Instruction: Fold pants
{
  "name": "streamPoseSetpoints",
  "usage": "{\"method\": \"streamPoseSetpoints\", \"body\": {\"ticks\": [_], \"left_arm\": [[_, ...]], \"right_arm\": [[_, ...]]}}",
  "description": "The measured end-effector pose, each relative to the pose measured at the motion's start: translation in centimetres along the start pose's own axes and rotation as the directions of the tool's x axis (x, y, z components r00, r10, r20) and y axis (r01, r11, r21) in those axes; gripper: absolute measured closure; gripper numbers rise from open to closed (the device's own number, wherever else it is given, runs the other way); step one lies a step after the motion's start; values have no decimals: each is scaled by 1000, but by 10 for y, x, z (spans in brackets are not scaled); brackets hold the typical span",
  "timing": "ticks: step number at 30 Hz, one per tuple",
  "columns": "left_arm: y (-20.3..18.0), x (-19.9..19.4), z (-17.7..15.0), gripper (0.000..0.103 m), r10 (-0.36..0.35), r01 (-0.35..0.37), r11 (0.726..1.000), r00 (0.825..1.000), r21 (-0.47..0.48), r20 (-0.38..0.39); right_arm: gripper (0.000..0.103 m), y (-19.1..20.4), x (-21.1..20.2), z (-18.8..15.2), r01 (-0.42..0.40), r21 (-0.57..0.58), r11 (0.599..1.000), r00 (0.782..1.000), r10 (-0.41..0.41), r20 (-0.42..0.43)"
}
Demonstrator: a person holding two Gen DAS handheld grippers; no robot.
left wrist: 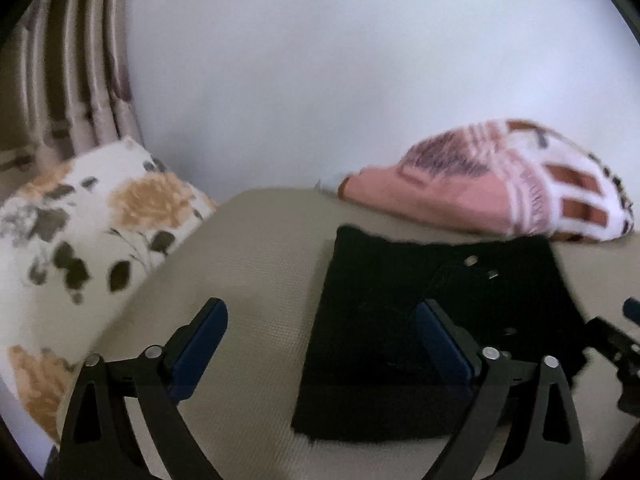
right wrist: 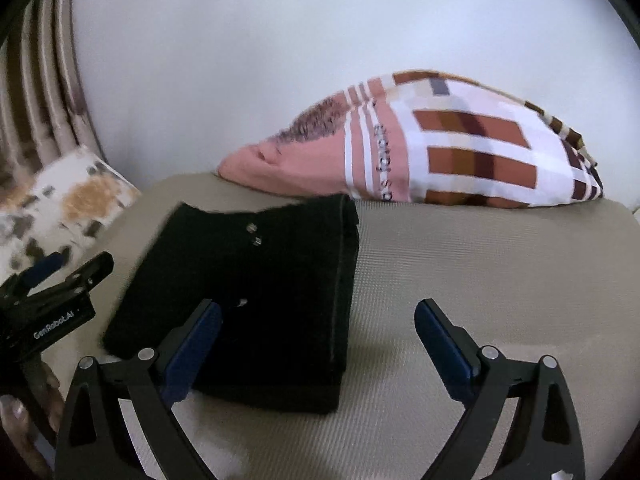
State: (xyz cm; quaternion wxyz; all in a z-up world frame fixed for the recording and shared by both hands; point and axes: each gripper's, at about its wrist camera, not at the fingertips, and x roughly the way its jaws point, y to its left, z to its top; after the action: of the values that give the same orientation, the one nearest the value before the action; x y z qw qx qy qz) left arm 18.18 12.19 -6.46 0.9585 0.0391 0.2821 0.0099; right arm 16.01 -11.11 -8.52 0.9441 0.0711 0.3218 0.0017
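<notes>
The black pants (left wrist: 432, 320) lie folded into a thick rectangle on the beige bed surface (left wrist: 248, 264), small metal buttons showing on top. My left gripper (left wrist: 320, 312) hangs open above the bundle's left edge, nothing between its blue pads. In the right wrist view the pants (right wrist: 256, 292) lie left of centre. My right gripper (right wrist: 316, 316) stands open over their right edge and holds nothing. The left gripper (right wrist: 60, 276) shows at that view's left side, and the right gripper's tip (left wrist: 624, 320) at the left wrist view's right edge.
A floral pillow (left wrist: 80, 224) lies at the left. A pink and brown checked pillow (right wrist: 440, 148) rests at the back against the white wall (right wrist: 320, 40). Striped curtains (left wrist: 72, 60) hang at the far left. A hand (right wrist: 24, 408) shows at the lower left.
</notes>
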Motion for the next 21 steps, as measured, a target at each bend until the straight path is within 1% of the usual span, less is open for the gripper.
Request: {"method": "streamPoseSetpoints", "body": {"ticks": [4, 7, 9, 11, 12, 14, 15, 17, 18, 19, 20, 21], "left_arm": [[0, -58, 13, 2, -46, 48, 998, 997, -29, 67], [-1, -101, 23, 1, -8, 12, 999, 991, -30, 137], [0, -134, 29, 0, 14, -7, 999, 980, -39, 200], [3, -165, 35, 0, 41, -21, 997, 958, -74, 285], [6, -183, 37, 0, 45, -10, 994, 941, -105, 336], [13, -209, 42, 0, 44, 20, 988, 918, -155, 394], [17, -221, 44, 0, 67, 14, 983, 901, -183, 428], [22, -241, 45, 0, 156, -39, 968, 867, -248, 473], [23, -247, 48, 0, 190, -69, 964, 857, -258, 480], [24, -250, 51, 0, 200, -86, 965, 855, -250, 478], [24, -251, 54, 0, 191, -87, 968, 865, -237, 463], [27, -251, 57, 0, 169, -71, 971, 880, -229, 443]], "right_arm": [[5, -1, -45, 0, -29, 1, 1000, 998, 29, 52], [4, -3, -78, 3, -50, -1, 999, 994, 50, 95], [3, -5, -97, 7, -56, -8, 998, 991, 56, 124], [2, -7, -115, 9, -56, -10, 998, 986, 57, 158], [2, -9, -125, 12, -58, -7, 998, 983, 58, 175], [1, -14, -140, 14, -64, 8, 998, 978, 61, 198], [1, -17, -149, 16, -69, 19, 997, 975, 63, 215], [1, -21, -161, 19, -74, 32, 997, 970, 64, 236], [1, -23, -167, 20, -78, 36, 996, 967, 66, 247], [1, -23, -172, 20, -80, 38, 996, 965, 67, 255], [1, -23, -176, 21, -81, 38, 996, 963, 69, 261], [1, -23, -179, 22, -83, 34, 996, 962, 71, 263]]}}
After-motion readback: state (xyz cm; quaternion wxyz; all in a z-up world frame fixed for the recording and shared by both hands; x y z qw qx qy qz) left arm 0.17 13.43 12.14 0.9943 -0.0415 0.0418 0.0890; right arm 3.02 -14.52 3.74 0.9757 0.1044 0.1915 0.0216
